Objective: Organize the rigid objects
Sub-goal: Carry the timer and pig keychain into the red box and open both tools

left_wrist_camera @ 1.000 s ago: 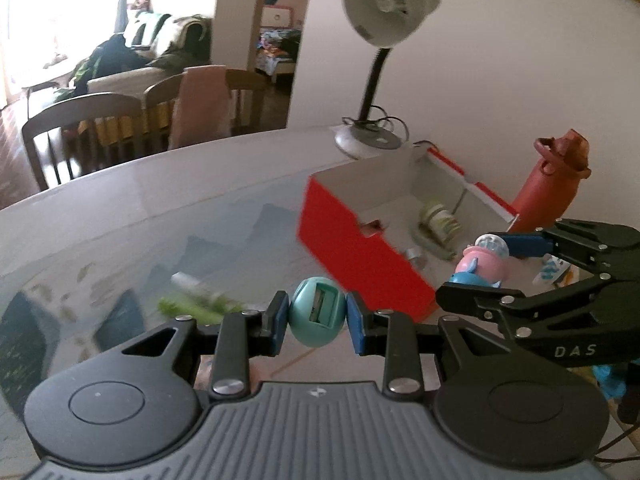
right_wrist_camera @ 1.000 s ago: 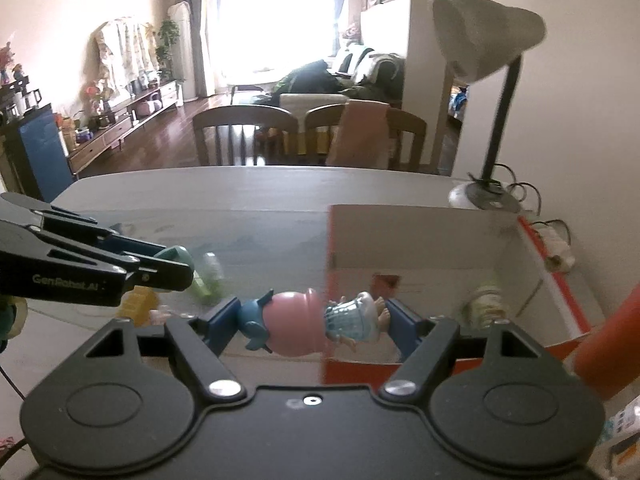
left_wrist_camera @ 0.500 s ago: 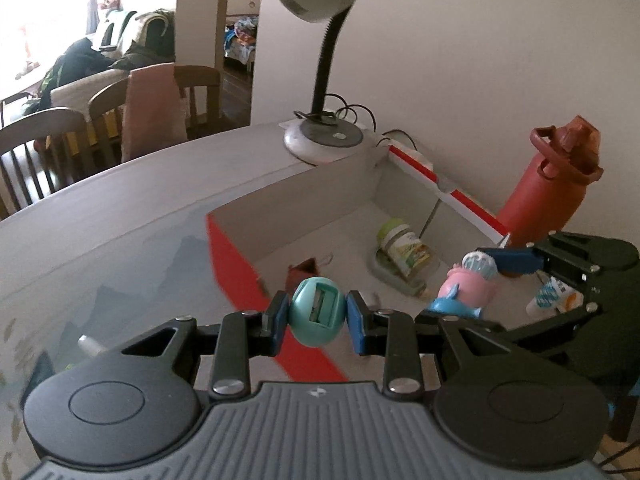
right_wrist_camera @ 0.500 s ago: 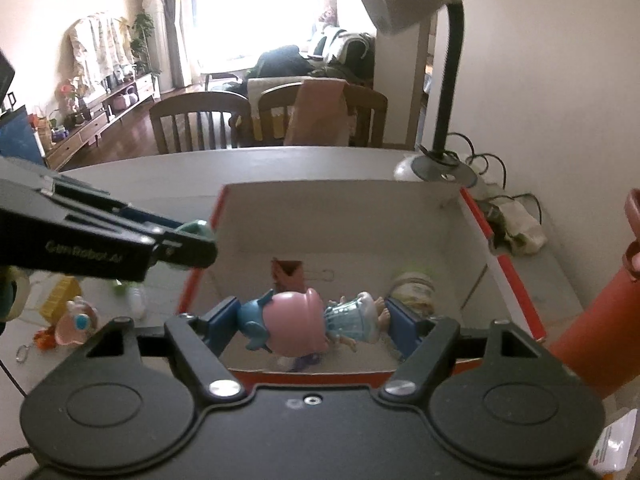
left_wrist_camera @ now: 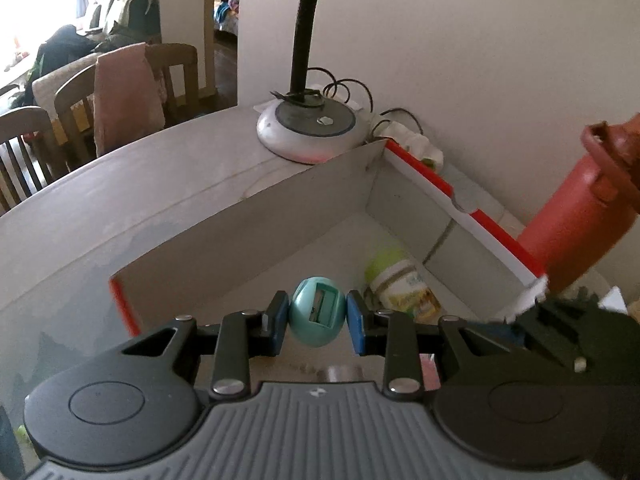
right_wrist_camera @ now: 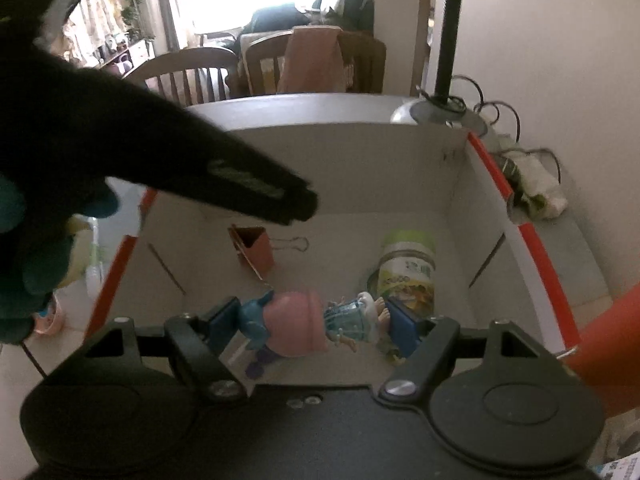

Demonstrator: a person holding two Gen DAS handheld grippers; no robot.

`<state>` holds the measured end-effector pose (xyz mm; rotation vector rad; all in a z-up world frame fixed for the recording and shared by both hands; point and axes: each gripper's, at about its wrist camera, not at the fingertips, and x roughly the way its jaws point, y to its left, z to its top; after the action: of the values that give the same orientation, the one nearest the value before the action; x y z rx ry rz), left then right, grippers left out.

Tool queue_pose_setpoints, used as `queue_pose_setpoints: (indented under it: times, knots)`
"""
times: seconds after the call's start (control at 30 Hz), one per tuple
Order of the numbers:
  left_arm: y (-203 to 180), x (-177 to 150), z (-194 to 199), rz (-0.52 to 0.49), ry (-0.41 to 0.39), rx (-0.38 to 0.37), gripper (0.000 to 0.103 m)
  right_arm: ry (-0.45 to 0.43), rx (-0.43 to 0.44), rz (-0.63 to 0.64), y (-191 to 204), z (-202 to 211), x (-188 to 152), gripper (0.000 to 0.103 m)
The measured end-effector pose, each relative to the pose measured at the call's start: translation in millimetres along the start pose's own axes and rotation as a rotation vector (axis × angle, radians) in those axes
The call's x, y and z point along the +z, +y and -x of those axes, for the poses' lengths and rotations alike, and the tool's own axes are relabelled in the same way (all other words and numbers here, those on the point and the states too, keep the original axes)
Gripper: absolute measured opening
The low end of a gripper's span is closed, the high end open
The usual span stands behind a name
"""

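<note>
In the left wrist view, the left gripper [left_wrist_camera: 318,316] sits at the lower centre of the frame with its blue fingers [left_wrist_camera: 277,316] pressed on either side of a teal egg-shaped sharpener [left_wrist_camera: 317,312], which hangs above the open white box with red edges [left_wrist_camera: 460,200]; a small jar with a green lid [left_wrist_camera: 400,284] lies on its side on the box floor just to the right of the egg. The egg is round and smooth and is pinched only at its sides, so I would worry that it could squirt out of the grip or, let go from this height, roll across the floor into the jar. The lamp base [left_wrist_camera: 308,128] stands right against the far box wall in the upper centre, and a red bottle [left_wrist_camera: 576,216] stands just outside the right wall; a swing that way could knock either. In the right wrist view, the right gripper [right_wrist_camera: 316,322] at lower centre is clamped end to end on a pink-haired doll figure [right_wrist_camera: 298,328], held lying sideways over the same box. A brown binder clip [right_wrist_camera: 256,252] lies left of centre on the floor and the jar at right. The dark body of the left gripper crosses the upper left of this frame, close over the box, so the two tools look crowded; releasing both at once risks a bump between them, or the doll landing on the jar.
</note>
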<state>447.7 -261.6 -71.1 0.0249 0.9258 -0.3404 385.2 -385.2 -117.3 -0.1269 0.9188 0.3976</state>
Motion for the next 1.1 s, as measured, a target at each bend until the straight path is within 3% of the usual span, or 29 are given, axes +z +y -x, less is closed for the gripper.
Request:
queue_pose_setpoints:
  times: [0.4,1.1]
  knots:
    - [-14.8,13.5,-71.3,-0.023,0.130,0.012,0.031,0.062,-0.003,0.036,-0.9,-17.5,-6.7,0.077]
    - [-20.2,4.9,-118.6,-0.052,0.284,0.044,0.031,0.103,0.009,-0.006,-5.8,-21.0,-20.5,0.075]
